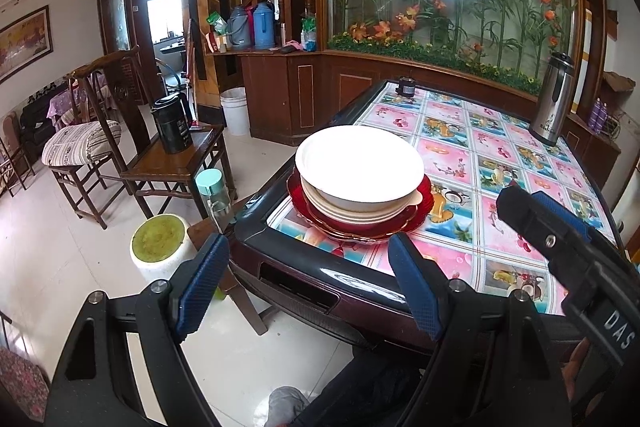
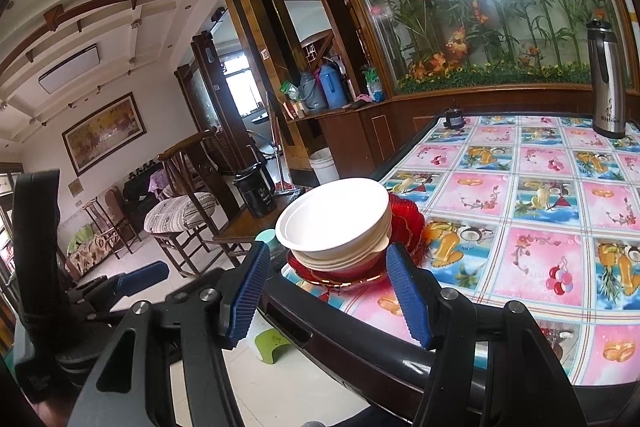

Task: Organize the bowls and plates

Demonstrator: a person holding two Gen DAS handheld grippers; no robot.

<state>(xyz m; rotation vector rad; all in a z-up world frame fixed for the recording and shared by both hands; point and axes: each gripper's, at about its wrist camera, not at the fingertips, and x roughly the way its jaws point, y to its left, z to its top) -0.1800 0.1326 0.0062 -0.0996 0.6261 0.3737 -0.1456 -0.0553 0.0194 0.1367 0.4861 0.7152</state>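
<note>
A stack stands at the table's near left corner: white bowls (image 1: 360,163) nested on cream plates, all on a red glass plate (image 1: 416,217). The right wrist view shows the same white bowls (image 2: 336,217) and red plate (image 2: 406,223). My left gripper (image 1: 308,255) is open and empty, off the table's front edge, just short of the stack. My right gripper (image 2: 326,267) is open and empty, also in front of the stack; its body shows at the right of the left wrist view (image 1: 552,227).
The table (image 1: 500,163) has a colourful fruit-pattern cloth and a dark raised rim. A steel thermos (image 1: 554,99) and a small black object (image 1: 406,87) stand at its far side. Left of it are a wooden side table with a black kettle (image 1: 172,125), chairs, a bottle (image 1: 212,193) and a stool (image 1: 160,243).
</note>
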